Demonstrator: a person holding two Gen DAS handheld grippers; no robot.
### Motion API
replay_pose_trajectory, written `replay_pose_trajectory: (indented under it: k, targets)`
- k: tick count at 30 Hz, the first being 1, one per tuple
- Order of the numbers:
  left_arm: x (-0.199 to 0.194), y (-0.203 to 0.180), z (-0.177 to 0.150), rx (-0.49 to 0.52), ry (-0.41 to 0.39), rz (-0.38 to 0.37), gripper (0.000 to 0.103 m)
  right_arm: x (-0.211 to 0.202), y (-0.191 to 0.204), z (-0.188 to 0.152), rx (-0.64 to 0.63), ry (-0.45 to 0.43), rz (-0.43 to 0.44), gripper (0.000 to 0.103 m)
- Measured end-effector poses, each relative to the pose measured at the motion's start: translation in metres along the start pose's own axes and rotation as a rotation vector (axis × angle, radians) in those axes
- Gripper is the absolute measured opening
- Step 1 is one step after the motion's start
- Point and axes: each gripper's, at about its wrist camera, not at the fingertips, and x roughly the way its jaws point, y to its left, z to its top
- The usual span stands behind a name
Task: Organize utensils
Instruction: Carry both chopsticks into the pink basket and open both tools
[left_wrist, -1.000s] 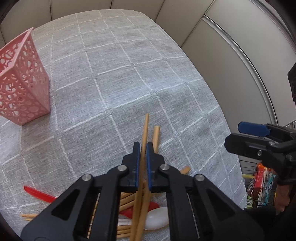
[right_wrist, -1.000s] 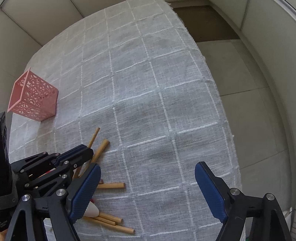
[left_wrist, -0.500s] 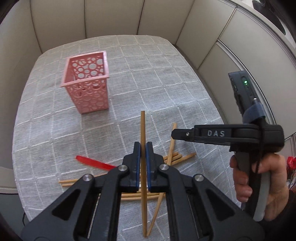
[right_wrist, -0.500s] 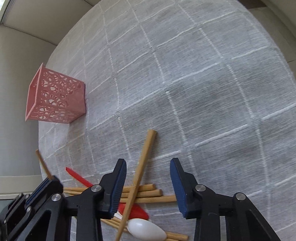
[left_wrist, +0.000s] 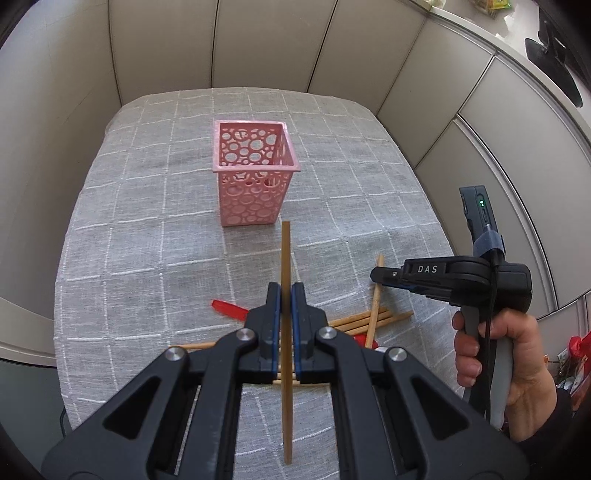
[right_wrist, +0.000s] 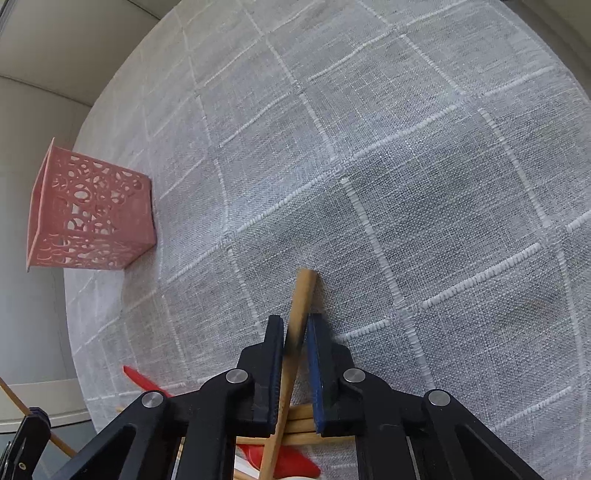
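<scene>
Pinching one chopstick (left_wrist: 285, 332), left gripper (left_wrist: 283, 301) must tip it upright over the pink holder (left_wrist: 255, 173) at twelve o'clock, while my right gripper (right_wrist: 295, 334), jaws just closing, clamps another chopstick (right_wrist: 297, 321) from the pile (left_wrist: 369, 319).

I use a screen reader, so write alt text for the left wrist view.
The left gripper clamps one wooden chopstick, pointing toward an upright pink basket on grey cloth. At right, the right gripper grips another chopstick from the pile.
</scene>
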Motion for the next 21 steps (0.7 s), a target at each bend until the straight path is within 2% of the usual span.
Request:
replay_pose_trajectory:
  k: [5, 8, 15, 21]
  targets:
    - [-0.026, 0.004, 0.009, 0.001, -0.076, 0.014, 0.007, -0.040, 0.007, -0.004, -0.030, -0.086, 0.031, 0.009]
    - [-0.042, 0.005, 0.015, 0.001, -0.129, 0.033, 0.007, -0.066, 0.026, -0.014, -0.096, -0.173, 0.027, 0.009]
    - [-0.087, -0.001, 0.027, 0.012, -0.269, 0.062, 0.007, -0.130, 0.060, -0.038, -0.199, -0.351, 0.103, 0.008]
    - [-0.119, -0.010, 0.056, 0.045, -0.373, 0.092, 0.007, -0.198, 0.083, -0.041, -0.279, -0.541, 0.152, 0.008]
